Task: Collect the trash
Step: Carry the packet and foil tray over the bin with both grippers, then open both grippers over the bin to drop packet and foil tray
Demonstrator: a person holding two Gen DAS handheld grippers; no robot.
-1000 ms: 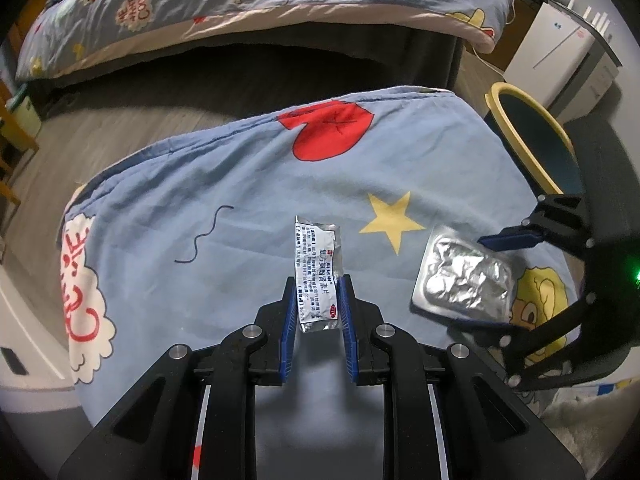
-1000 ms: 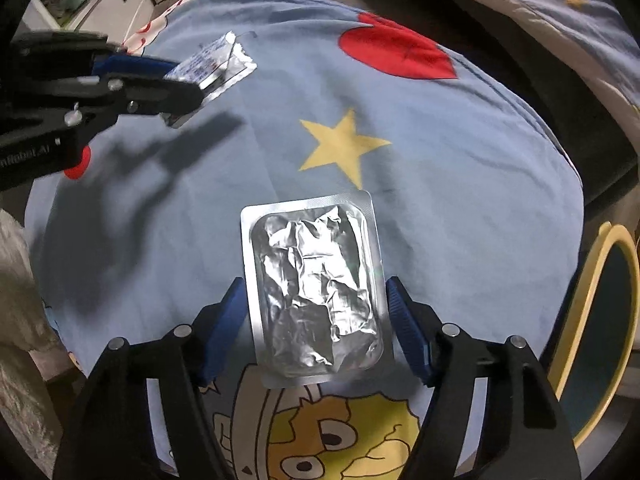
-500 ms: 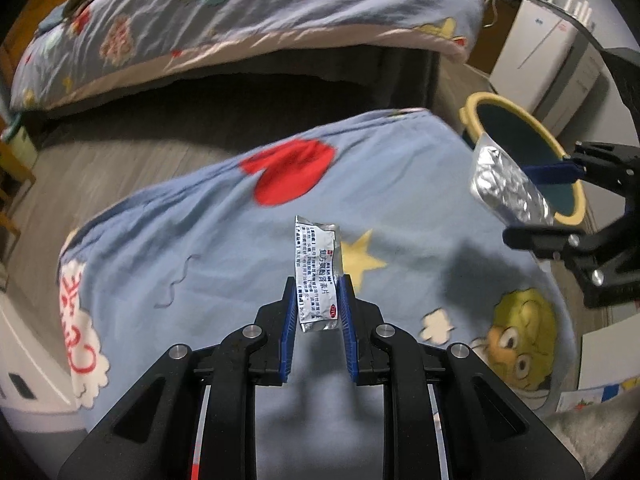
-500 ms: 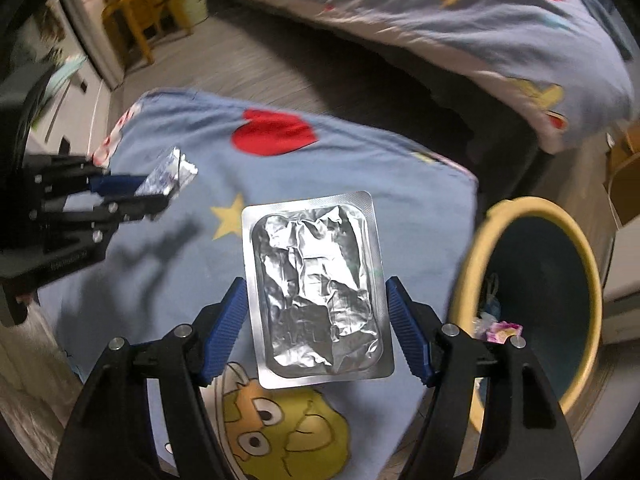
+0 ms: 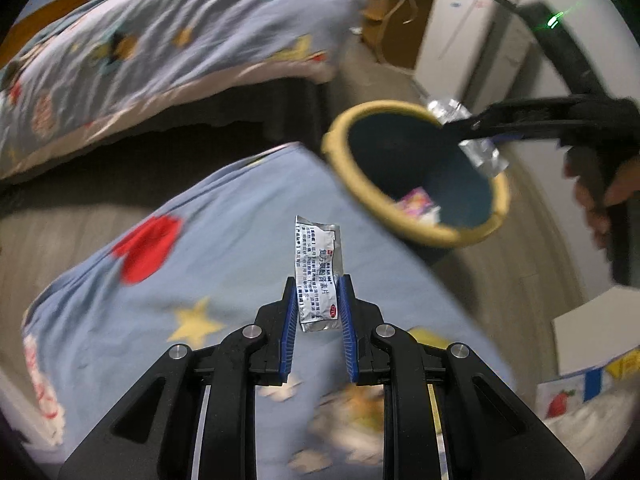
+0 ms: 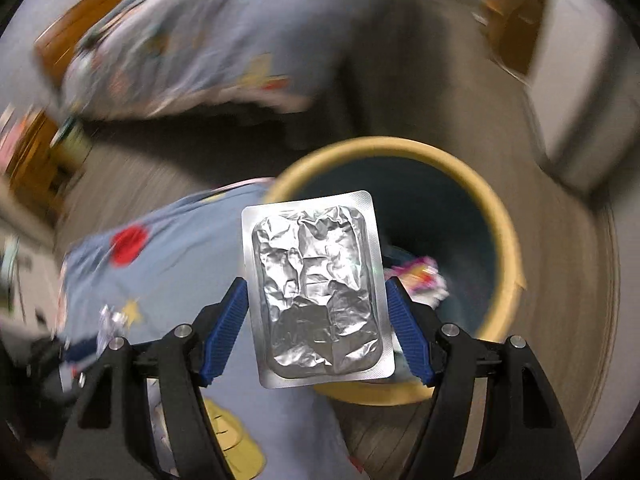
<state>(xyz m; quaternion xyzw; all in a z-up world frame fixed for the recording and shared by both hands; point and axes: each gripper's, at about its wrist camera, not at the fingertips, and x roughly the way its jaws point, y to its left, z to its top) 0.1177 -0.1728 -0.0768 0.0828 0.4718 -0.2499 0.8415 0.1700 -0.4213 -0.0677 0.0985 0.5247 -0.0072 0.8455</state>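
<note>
While the foil blister pack (image 6: pixel 318 290) stands upright between the blue pads of the right gripper (image 6: pixel 316 312), pinched at its two long edges, its crinkled silver face fills the middle of the right wrist view and overlaps the near rim of the trash bin (image 6: pixel 508 240) behind it. From the left wrist view the same pack (image 5: pixel 478 152) shows edge-on, held over the far side of the bin's mouth by the right gripper (image 5: pixel 472 130), with the person's hand (image 5: pixel 600 200) on the handle at the right edge. A pink and white wrapper (image 5: pixel 418 204) lies inside the bin, against its dark blue inner wall. The bin itself has a yellow rim (image 5: pixel 440 236) and stands on the wooden floor just beside the corner of the blue quilt (image 5: pixel 224 248).

The left gripper (image 5: pixel 318 308) is closed on a small printed sachet (image 5: pixel 318 276), gripping its lower part so that the top sticks up above the pads; it hangs over the quilt, near the bin. That quilt carries a red heart (image 5: pixel 146 248) and a yellow star (image 5: pixel 196 322). Beyond it is a bed (image 5: pixel 160 48) with a similar patterned cover, and a white cabinet (image 5: pixel 460 48) stands behind the bin. Much of the surroundings is motion-blurred.
</note>
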